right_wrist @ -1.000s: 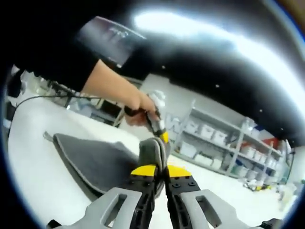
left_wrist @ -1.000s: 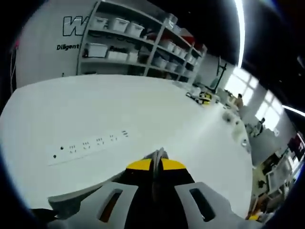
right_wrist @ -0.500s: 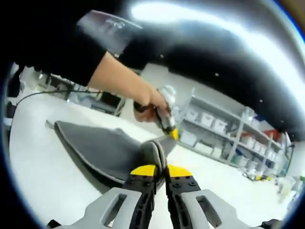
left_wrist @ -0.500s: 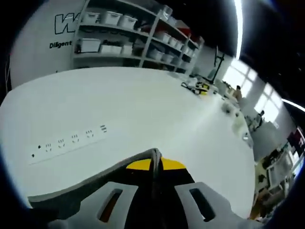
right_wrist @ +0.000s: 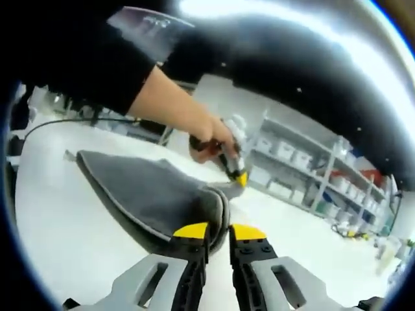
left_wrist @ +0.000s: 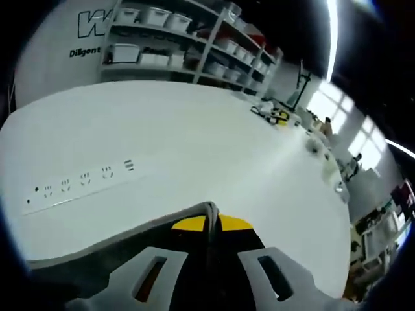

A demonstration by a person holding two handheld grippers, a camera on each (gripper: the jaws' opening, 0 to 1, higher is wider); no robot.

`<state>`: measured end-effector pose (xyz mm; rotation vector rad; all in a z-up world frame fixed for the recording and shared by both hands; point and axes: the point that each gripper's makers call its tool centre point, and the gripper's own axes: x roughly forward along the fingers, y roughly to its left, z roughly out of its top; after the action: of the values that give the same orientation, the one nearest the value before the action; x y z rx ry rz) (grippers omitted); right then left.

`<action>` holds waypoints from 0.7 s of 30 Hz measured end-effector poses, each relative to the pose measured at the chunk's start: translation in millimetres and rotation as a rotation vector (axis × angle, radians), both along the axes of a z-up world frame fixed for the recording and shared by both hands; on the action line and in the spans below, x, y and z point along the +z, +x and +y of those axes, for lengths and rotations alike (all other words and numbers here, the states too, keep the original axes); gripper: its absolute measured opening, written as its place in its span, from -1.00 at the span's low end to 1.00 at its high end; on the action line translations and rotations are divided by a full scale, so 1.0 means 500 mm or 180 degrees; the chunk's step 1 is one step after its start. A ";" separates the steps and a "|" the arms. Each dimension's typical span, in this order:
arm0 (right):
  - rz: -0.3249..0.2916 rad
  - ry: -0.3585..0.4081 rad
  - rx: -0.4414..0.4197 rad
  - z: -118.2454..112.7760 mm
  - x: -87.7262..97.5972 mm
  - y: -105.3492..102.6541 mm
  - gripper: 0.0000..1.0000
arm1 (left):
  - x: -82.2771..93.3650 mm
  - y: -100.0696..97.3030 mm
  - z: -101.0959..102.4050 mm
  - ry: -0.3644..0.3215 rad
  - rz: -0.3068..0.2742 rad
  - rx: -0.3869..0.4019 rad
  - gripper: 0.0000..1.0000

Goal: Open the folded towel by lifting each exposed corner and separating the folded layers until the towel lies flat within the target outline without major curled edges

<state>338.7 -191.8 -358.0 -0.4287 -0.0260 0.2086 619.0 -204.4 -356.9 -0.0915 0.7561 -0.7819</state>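
The grey towel (right_wrist: pixel 146 194) runs behind the right gripper (right_wrist: pixel 219 228), so its near edge below the yellow tips is hidden. In the left gripper view the towel (left_wrist: pixel 123 236) is cut off at the lower left. The wall lettering (left_wrist: pixel 87 29) above the shelves (left_wrist: pixel 188 45) is clipped, unreadable. Items on the far table (left_wrist: pixel 194 142) beyond the towel are too small and blurred to identify.

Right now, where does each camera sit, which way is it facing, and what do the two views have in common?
Left gripper view: rides the left tool, shut on the grey fabric towel, facing across the white table toward storage shelves.
Right gripper view: rides the right tool, shut on the towel, facing the person's hand holding the left tool.
Shared: towel, table, shelves.
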 end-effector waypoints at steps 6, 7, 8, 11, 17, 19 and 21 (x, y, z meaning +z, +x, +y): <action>-0.0123 -0.0068 -0.0024 -0.013 0.029 0.004 -0.89 | 0.000 -0.003 -0.025 -0.0001 -0.0007 -0.0030 -0.92; -0.0073 -0.0064 -0.0017 -0.015 0.027 0.007 -0.99 | -0.001 -0.003 -0.032 -0.0010 -0.0006 -0.0033 -0.91; -0.0030 -0.0047 -0.0005 -0.014 0.023 0.007 -1.00 | -0.001 -0.004 -0.036 -0.0016 -0.0012 -0.0041 -0.91; 0.0060 0.0037 -0.0035 -0.022 0.015 0.009 -1.00 | -0.001 -0.002 -0.052 -0.0076 -0.0024 -0.0038 -0.91; 0.0213 0.0142 -0.0131 -0.044 -0.012 0.000 -1.00 | -0.020 0.009 -0.070 -0.0022 -0.0130 0.0011 -0.67; 0.0263 0.0168 -0.0173 -0.053 -0.020 -0.002 -1.00 | -0.025 0.012 -0.073 0.0035 -0.0193 0.0028 -0.48; 0.0299 0.0175 -0.0196 -0.057 -0.024 -0.004 -1.00 | -0.026 0.022 -0.072 0.0086 -0.0291 0.0075 -0.38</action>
<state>336.7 -220.2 -370.1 -0.3639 0.0732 0.1669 629.9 -240.4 -369.7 -0.0401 0.6778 -0.7482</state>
